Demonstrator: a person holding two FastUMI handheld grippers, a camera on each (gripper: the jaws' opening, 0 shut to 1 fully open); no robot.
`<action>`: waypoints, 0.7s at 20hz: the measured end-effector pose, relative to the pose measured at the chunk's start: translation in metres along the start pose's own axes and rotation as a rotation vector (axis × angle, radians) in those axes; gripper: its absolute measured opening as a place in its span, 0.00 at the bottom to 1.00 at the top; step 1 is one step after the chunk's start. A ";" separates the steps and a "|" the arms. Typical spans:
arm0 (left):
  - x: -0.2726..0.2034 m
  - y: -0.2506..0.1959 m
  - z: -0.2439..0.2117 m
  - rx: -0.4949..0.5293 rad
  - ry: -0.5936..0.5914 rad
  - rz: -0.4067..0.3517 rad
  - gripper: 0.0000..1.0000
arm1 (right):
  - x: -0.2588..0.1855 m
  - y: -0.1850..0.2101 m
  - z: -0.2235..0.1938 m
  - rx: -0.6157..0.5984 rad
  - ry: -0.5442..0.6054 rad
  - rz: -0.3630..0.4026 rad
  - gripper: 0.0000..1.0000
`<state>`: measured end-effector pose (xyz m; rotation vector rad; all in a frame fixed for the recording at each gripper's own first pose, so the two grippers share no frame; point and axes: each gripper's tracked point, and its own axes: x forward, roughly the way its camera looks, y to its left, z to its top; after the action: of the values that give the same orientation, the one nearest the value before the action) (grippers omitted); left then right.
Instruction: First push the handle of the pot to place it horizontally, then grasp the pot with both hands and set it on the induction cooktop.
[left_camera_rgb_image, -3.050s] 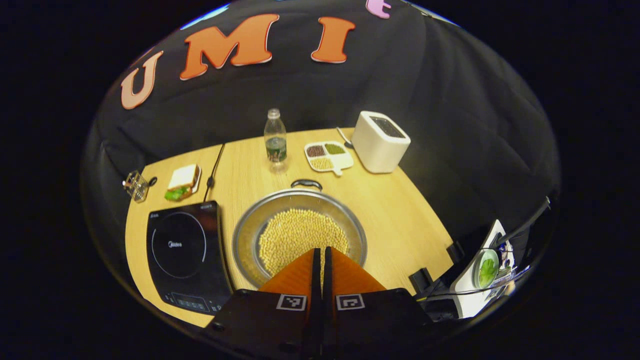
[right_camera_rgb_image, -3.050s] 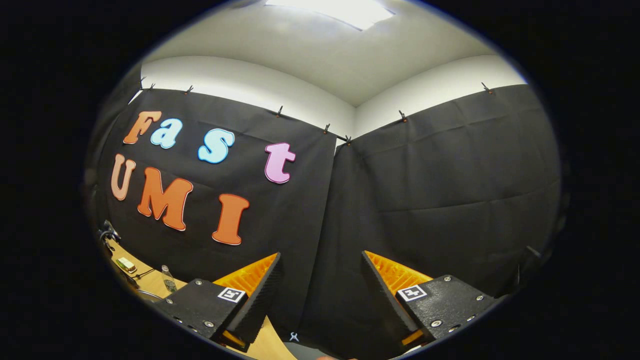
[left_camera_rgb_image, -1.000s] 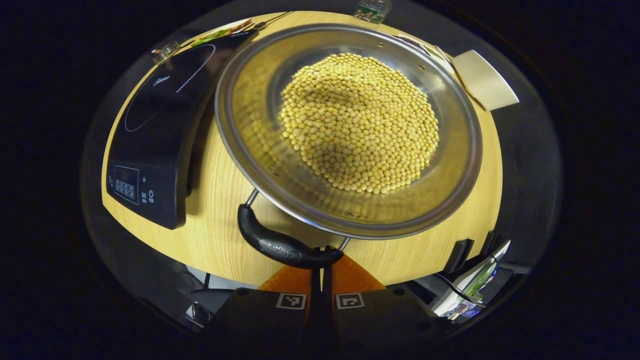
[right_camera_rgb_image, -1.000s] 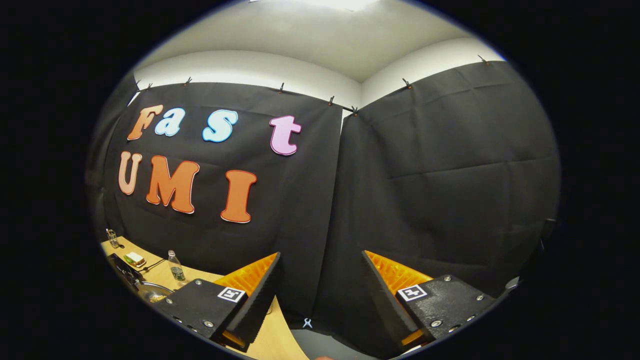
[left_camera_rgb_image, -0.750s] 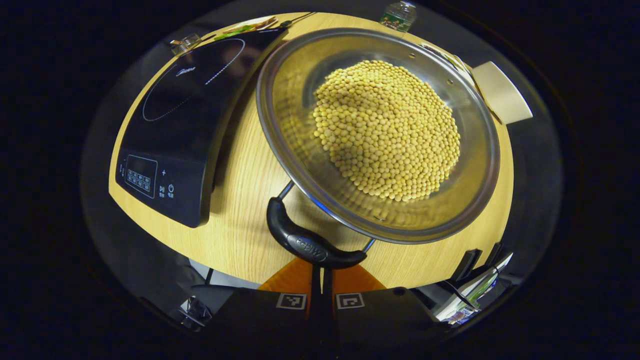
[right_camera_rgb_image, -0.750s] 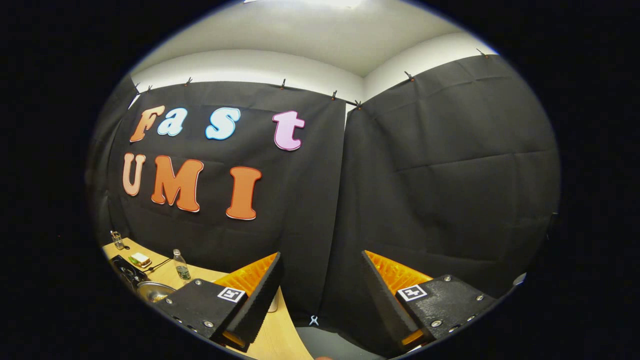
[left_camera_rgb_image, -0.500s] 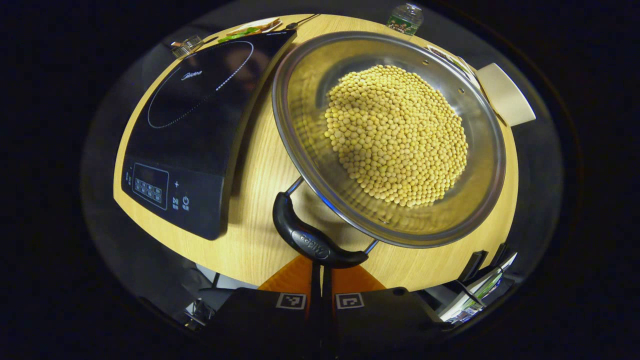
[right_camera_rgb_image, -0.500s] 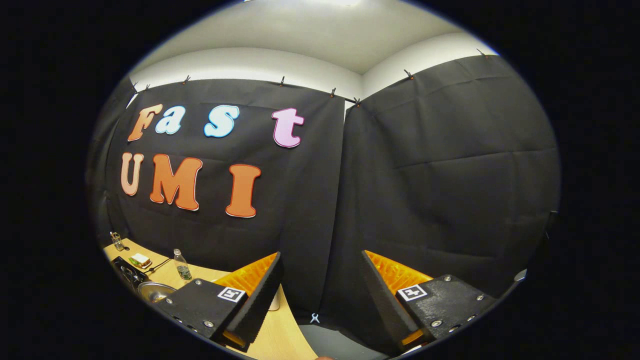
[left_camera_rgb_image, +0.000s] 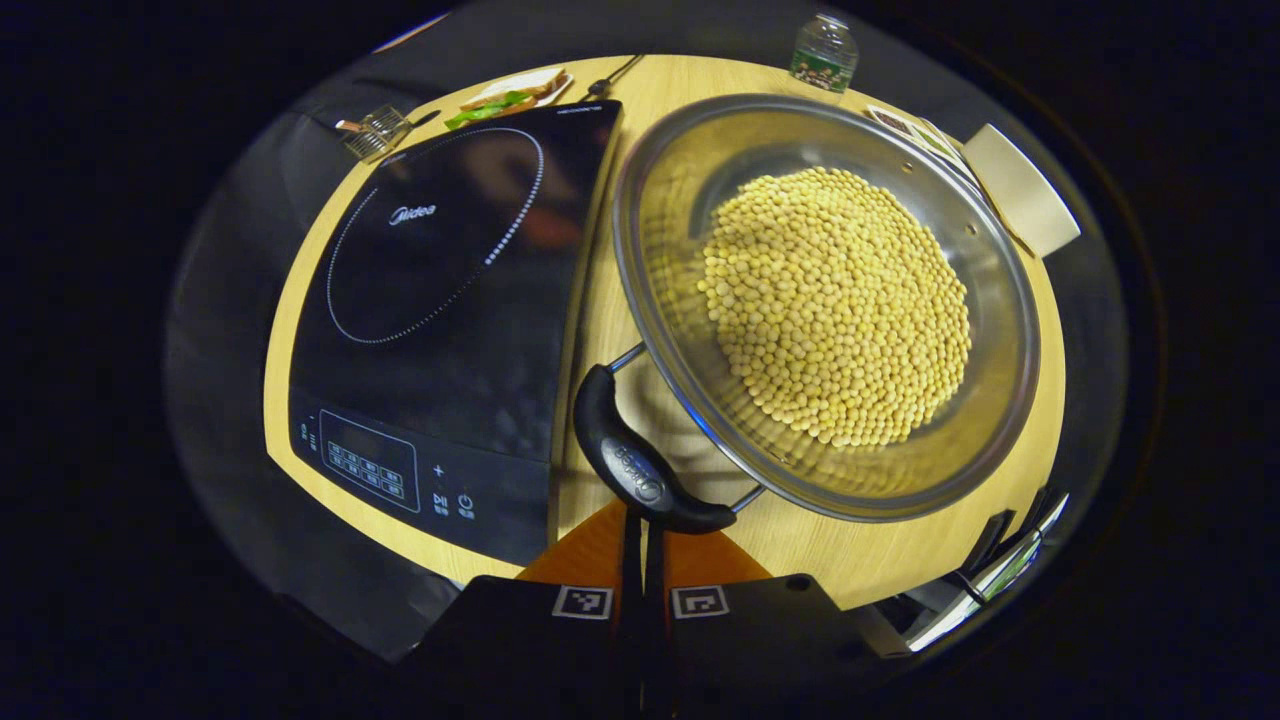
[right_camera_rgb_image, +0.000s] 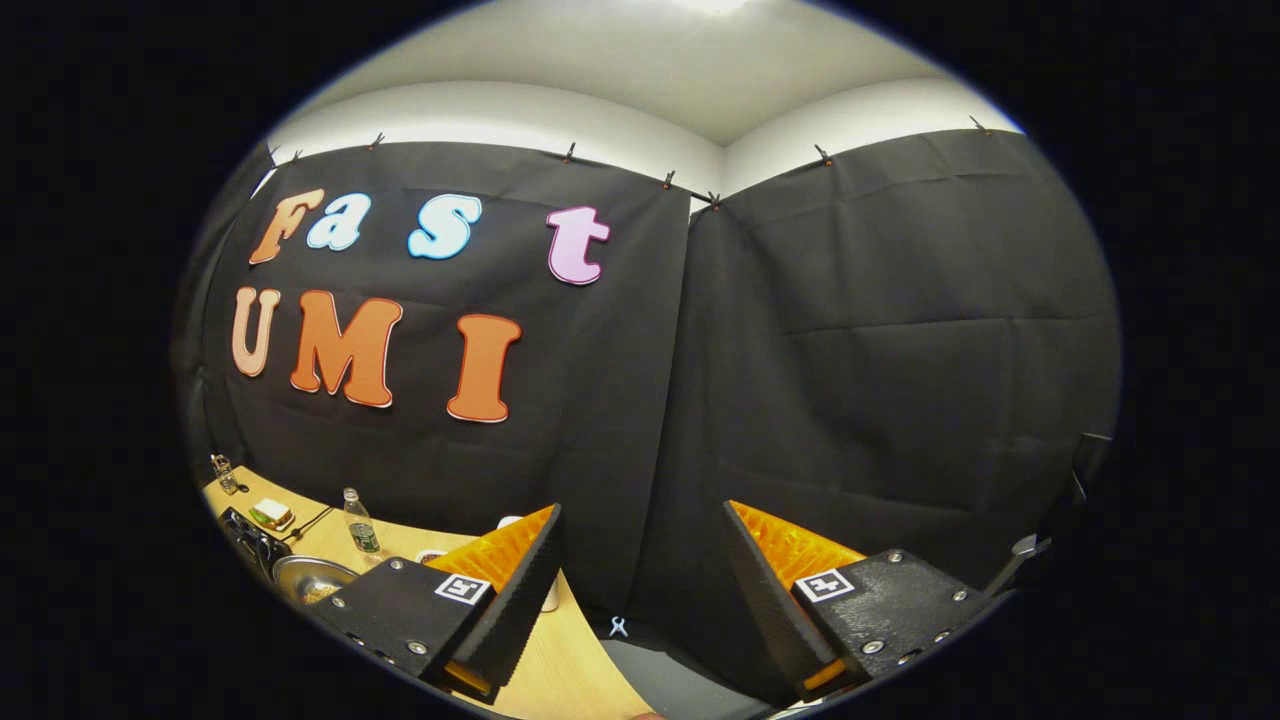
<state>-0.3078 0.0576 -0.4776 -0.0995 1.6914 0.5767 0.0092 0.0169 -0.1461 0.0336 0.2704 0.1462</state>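
Table (left_camera_rgb_image: 500, 505): light wood, across the middle of the left gripper view.
Water bottle (left_camera_rgb_image: 824, 53): top, right of centre.
Sandwich (left_camera_rgb_image: 506, 92): upper left.
Small clear holder (left_camera_rgb_image: 372, 133): left of the sandwich.
White box (left_camera_rgb_image: 1020, 189): upper right.

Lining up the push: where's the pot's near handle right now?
In the left gripper view, the handle sits bottom centre at the left tool, between the pot and cooktop.
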 end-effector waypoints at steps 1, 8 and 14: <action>0.000 0.000 0.000 -0.018 -0.001 -0.017 0.08 | -0.001 0.002 0.000 -0.004 0.005 -0.003 0.95; 0.005 -0.005 0.020 -0.004 -0.049 -0.043 0.08 | 0.000 0.034 0.001 -0.007 0.028 0.018 0.95; 0.004 -0.006 0.048 0.042 -0.090 -0.048 0.08 | 0.002 0.073 -0.005 -0.010 0.048 0.082 0.95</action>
<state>-0.2634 0.0734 -0.4873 -0.0824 1.6085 0.5021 0.0001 0.0895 -0.1475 0.0316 0.3165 0.2300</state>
